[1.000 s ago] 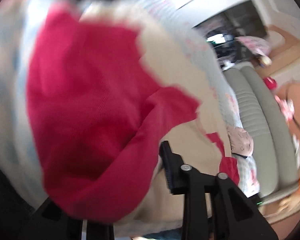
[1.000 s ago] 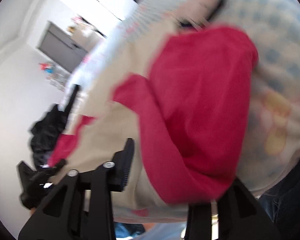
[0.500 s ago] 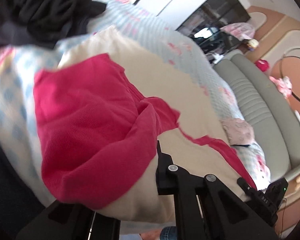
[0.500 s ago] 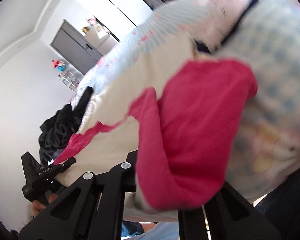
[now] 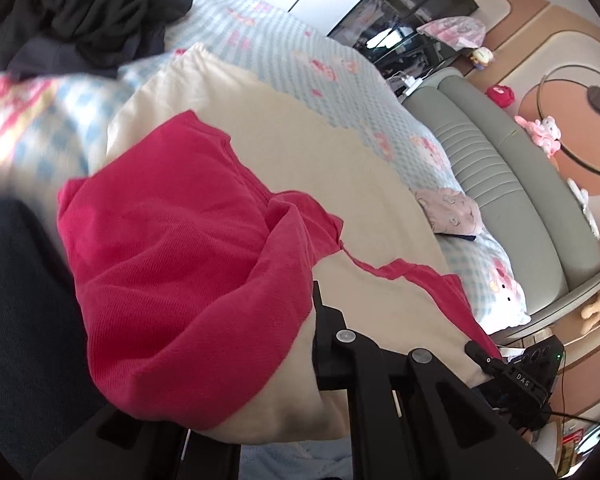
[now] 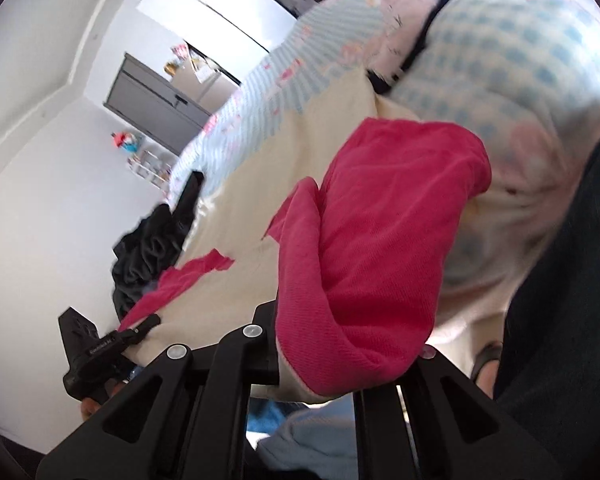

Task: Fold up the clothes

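Left wrist: garment (image 5: 284,184) stretched crosswise

Since a second ago I have both sets of jaws closed: my left gripper (image 5: 300,332) now clamps the hem of the cream cotton garment with red sleeves (image 5: 284,168), and my right gripper (image 6: 300,344) pinches the opposite corner, where before each stood apart around the cloth. Both hands have risen and pulled back, so the fabric lifts off the blue checked bedspread (image 5: 332,64). The crumpled pile of black clothes (image 5: 88,12) has come into the left view.
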The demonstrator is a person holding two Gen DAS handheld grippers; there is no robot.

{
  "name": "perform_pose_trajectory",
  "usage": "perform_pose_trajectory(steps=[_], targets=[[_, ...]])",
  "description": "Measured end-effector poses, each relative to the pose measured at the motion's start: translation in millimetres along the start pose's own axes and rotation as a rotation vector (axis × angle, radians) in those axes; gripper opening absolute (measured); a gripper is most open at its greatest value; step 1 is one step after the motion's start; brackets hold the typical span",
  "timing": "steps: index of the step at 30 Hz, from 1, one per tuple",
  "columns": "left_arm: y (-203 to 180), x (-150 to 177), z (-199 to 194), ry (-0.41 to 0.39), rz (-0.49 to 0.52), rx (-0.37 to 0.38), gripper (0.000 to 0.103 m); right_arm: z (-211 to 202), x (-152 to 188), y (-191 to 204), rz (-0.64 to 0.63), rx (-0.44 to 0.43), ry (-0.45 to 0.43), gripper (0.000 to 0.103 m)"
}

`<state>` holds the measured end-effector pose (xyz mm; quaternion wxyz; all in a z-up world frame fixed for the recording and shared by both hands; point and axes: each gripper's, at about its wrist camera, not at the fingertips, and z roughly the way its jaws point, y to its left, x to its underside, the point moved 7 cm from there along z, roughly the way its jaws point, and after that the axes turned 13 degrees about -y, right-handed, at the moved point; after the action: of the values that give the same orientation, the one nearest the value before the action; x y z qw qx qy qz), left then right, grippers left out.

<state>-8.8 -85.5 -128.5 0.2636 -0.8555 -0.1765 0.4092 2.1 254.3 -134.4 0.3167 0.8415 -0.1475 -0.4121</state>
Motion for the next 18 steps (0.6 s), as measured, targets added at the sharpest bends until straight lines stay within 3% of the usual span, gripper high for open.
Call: perform_pose_trajectory(steps=[6,18], targets=[[-10.7,6.9,0.7,0.001,0.057,-0.006,0.008,9.5,-8.0,5.5,-0.056,0.02,0.011,0.008],[-35.9,-21.9,4.5,-0.004,0.111,0.051,0.008,18.1,-31.8,23.0,-0.151,0.018,0.004,0.01]])
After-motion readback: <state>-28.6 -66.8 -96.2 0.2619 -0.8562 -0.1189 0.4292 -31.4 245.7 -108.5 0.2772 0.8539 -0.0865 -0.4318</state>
